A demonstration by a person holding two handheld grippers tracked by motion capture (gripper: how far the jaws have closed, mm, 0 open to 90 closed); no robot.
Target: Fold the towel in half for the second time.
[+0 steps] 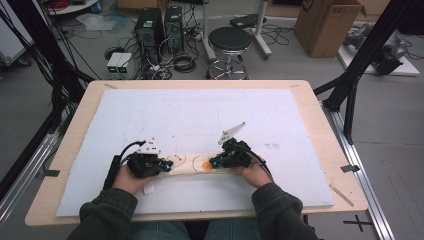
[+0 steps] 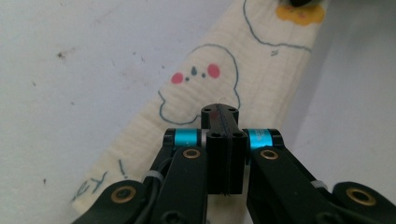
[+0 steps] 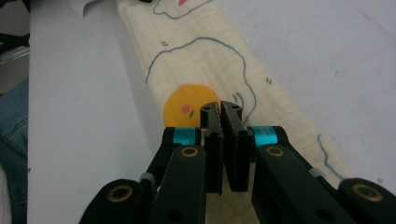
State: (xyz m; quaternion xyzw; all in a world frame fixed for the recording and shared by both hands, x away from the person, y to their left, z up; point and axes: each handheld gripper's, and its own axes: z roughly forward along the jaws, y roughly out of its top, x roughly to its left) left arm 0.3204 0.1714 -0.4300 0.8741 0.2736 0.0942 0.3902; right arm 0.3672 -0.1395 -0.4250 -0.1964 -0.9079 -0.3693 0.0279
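Cloth (image 1: pixel 192 164) lies folded on the table, both hand-held grippers closed over it.

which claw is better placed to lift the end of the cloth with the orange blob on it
Right, probably. The right claw is shut with its tips at the orange blob on the cream cloth. The left claw is shut over the white pink-cheeked figure, farther along the strip.
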